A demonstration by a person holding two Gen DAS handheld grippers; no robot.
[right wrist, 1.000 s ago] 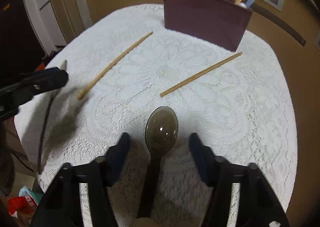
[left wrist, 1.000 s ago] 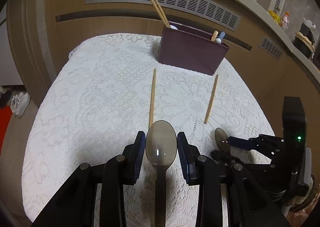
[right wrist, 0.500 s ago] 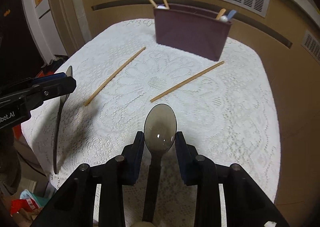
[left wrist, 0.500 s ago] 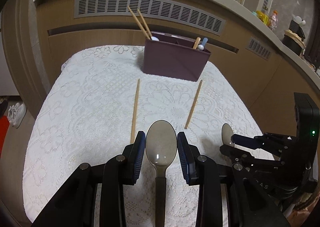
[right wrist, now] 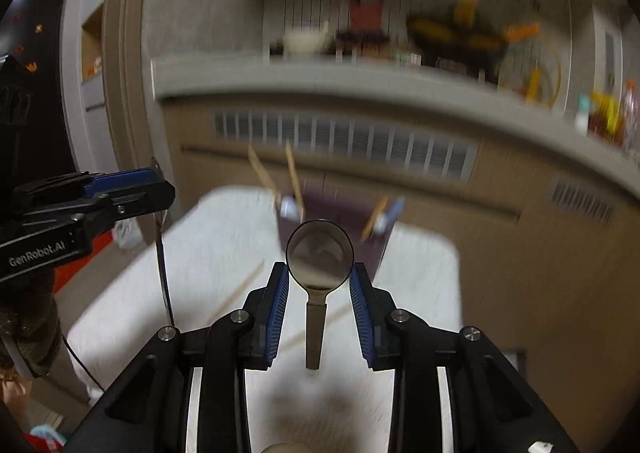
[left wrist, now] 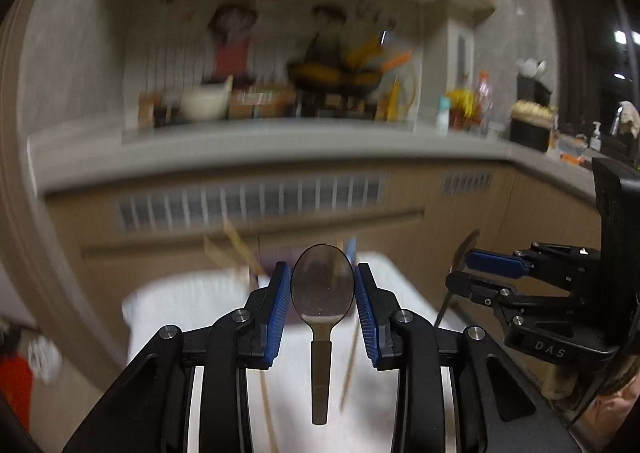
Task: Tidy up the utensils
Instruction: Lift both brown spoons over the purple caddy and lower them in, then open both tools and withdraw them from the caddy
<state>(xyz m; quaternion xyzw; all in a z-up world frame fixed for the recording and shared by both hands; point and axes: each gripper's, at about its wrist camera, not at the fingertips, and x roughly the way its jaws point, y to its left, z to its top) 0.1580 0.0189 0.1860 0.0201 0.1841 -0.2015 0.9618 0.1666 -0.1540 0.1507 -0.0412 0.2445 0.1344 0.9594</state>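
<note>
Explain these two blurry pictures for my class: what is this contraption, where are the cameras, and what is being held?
There is no robot here. A person holds a two-finger gripper in each hand, and a fisheye camera on each looks along its fingers. One picture is from the left gripper, clamped on a dark spoon. The other is from the right gripper, clamped on a second dark spoon. Ahead, blurred, a white-clothed table carries a purple holder with chopsticks in it, and two loose chopsticks.
</note>
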